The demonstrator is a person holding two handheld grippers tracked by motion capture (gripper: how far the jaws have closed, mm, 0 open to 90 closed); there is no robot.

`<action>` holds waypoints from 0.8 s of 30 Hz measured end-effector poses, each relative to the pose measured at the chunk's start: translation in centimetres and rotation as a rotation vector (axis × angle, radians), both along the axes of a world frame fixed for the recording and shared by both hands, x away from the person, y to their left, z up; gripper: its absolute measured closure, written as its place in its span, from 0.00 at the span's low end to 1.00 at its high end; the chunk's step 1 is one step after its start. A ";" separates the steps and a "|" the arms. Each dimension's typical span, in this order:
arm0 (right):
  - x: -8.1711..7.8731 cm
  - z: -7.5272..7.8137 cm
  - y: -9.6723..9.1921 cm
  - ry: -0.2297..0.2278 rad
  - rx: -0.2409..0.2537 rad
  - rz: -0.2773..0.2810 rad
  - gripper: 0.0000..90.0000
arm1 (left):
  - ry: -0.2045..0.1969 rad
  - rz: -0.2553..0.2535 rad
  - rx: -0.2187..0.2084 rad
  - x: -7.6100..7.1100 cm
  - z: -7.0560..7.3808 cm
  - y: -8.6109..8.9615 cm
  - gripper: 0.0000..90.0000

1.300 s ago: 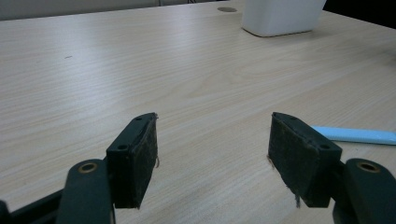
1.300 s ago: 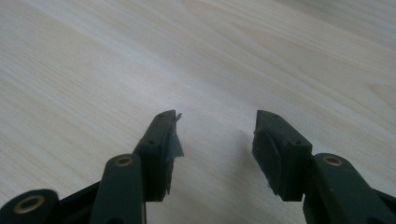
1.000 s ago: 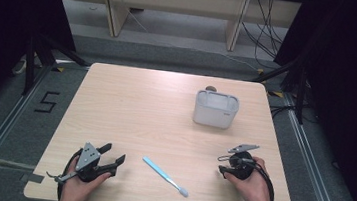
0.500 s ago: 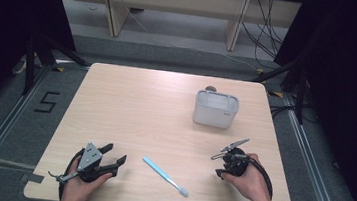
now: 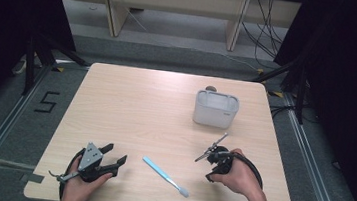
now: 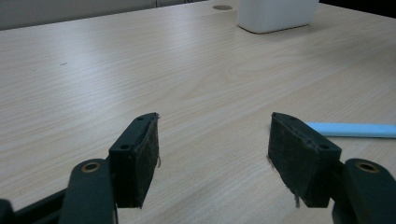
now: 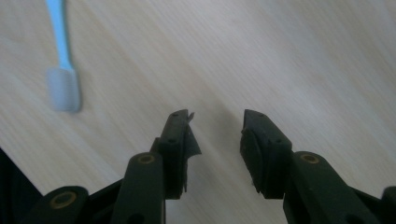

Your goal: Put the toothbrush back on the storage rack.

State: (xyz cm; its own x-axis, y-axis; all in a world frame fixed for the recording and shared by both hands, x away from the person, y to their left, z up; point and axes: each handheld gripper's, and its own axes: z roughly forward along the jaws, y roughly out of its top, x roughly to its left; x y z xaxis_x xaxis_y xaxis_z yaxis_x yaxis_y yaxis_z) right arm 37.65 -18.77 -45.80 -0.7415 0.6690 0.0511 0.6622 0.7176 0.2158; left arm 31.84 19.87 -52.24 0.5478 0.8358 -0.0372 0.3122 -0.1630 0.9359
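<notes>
A light blue toothbrush [image 5: 164, 175] with a white head lies flat near the table's front edge, between my two grippers. My left gripper [image 5: 115, 155] rests on the table to its left, open, and its own view shows the open left gripper [image 6: 214, 119] with the toothbrush handle [image 6: 350, 129] beyond its right jaw. My right gripper [image 5: 213, 170] is held just right of the brush head, tipped downward. In its own view the right gripper [image 7: 215, 116] is open. Its jaws have just been closing with only bare wood between them. The toothbrush head [image 7: 63, 84] lies at the upper left.
A white rectangular container [image 5: 215, 109] stands on the light wooden table [image 5: 140, 106] at the back right, with a small round disc [image 5: 211, 89] just behind it. The container [image 6: 275, 14] also shows far ahead of the left gripper. Dark floor and shelving surround the table.
My right gripper has moved left toward the toothbrush head and tipped over to point down. The left gripper has stayed where it was.
</notes>
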 end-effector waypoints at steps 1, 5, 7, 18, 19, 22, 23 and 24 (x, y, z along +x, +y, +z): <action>0.0 0.0 0.5 -0.002 0.000 0.011 0.70 | -0.003 0.004 0.000 0.0 0.0 0.0 0.37; 0.0 0.1 2.5 0.002 0.001 0.064 0.72 | -0.003 -0.001 0.001 0.0 0.0 0.0 0.37; 0.0 0.1 3.5 0.005 -0.005 0.085 0.73 | 0.002 0.003 0.009 -0.1 0.1 0.0 0.37; -0.4 -0.2 7.8 0.037 -0.031 0.167 0.78 | -0.004 -0.004 0.003 0.0 0.0 0.0 0.37; -0.4 -0.3 8.2 0.038 -0.031 0.178 0.79 | -0.004 -0.004 0.003 0.0 0.0 0.0 0.37; -0.4 -0.2 9.3 0.052 -0.042 0.184 0.79 | -0.005 -0.003 0.003 0.0 0.0 0.0 0.37; -0.4 -0.2 9.6 0.049 -0.050 0.197 0.79 | -0.005 -0.002 0.003 -0.1 0.0 0.0 0.37; -0.4 -0.2 9.9 0.053 -0.054 0.198 0.79 | -0.005 -0.002 0.003 -0.1 0.0 0.0 0.37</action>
